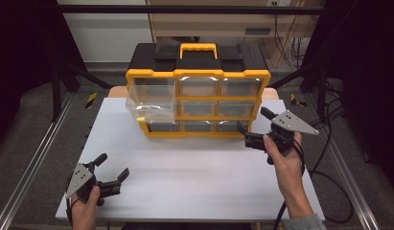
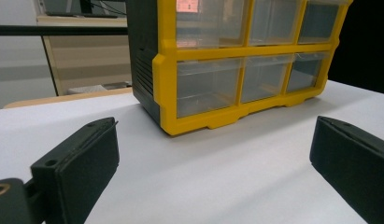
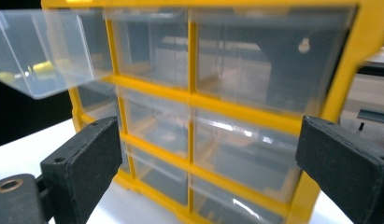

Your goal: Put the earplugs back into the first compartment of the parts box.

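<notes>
Now we're holding the right gripper (image 1: 249,128) just before the yellow drawer cabinet's (image 1: 198,73) lower right, jaws wide and empty; the pulled-out top-left drawer (image 1: 150,103) lies up-left, far nearer it than the left gripper (image 1: 114,167), also open, idling by the counter's (image 1: 194,172) near corner.

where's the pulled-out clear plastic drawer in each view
High view: the pulled-out clear plastic drawer juts from the top-left slot of the yellow and black drawer cabinet, left of centre.
Left gripper view: I cannot pick it out; the cabinet's top row is cut off at the upper edge.
Right gripper view: top-left corner, small yellowish bits inside.
Shared landmark: the cabinet's yellow front frame.
</notes>
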`<state>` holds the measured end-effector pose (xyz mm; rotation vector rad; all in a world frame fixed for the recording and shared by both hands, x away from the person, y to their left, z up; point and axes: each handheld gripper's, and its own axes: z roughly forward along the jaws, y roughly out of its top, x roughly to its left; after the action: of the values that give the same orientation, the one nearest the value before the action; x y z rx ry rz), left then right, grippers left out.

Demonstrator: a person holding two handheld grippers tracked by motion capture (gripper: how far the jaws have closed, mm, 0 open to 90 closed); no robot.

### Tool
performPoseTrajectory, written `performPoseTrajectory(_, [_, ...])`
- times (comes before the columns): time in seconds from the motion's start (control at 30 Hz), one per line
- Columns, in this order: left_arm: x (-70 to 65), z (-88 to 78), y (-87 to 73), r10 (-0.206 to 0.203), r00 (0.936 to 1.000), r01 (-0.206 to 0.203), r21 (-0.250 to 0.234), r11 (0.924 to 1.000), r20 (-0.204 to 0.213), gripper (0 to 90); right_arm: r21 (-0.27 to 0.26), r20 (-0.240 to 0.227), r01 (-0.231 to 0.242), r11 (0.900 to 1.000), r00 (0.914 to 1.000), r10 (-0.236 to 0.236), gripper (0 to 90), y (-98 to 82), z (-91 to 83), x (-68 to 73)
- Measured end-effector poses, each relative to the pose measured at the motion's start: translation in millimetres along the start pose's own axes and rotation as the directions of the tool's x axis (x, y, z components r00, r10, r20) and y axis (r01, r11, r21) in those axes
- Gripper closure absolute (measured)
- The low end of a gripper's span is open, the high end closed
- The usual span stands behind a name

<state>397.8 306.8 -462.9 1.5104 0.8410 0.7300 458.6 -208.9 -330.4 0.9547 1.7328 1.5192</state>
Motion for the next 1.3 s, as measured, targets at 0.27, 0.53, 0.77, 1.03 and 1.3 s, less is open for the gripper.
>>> performPoseTrajectory(0.27, [4.1,-5.4,0.0,-0.01,0.9999,0.01,-0.011,0.9999,-0.012,0.9,-0.006,0.02,-0.029,1.0,0.9994,0.029,4.8,-31.3,-16.0,-10.1])
performPoseTrajectory(0.53, [7.2,-8.4,-0.4,-0.008,0.9997,0.008,-0.015,0.9998,-0.022,1.0,0.001,0.052,-0.06,0.998,0.9968,0.06,5.8,-62.9,-26.5,-19.9])
performPoseTrajectory(0.77, [5.6,-7.1,-1.2,-0.004,1.0,0.004,-0.02,0.9998,-0.005,1.1,0.019,0.057,-0.098,0.995,0.9936,0.097,7.0,-86.0,-37.5,-25.2])
performPoseTrajectory(1.03, [1.4,-4.4,-2.4,-0.015,0.9995,0.016,-0.041,0.999,0.029,1.0,0.036,0.044,-0.116,0.993,0.9924,0.114,7.5,-106.4,-43.4,-27.3])
performPoseTrajectory(1.3, [3.2,-7.2,-2.2,-0.032,0.9992,0.033,-0.056,0.9979,0.025,0.9,0.063,0.021,-0.115,0.991,0.9933,0.114,7.7,-122.3,-37.1,-23.7])
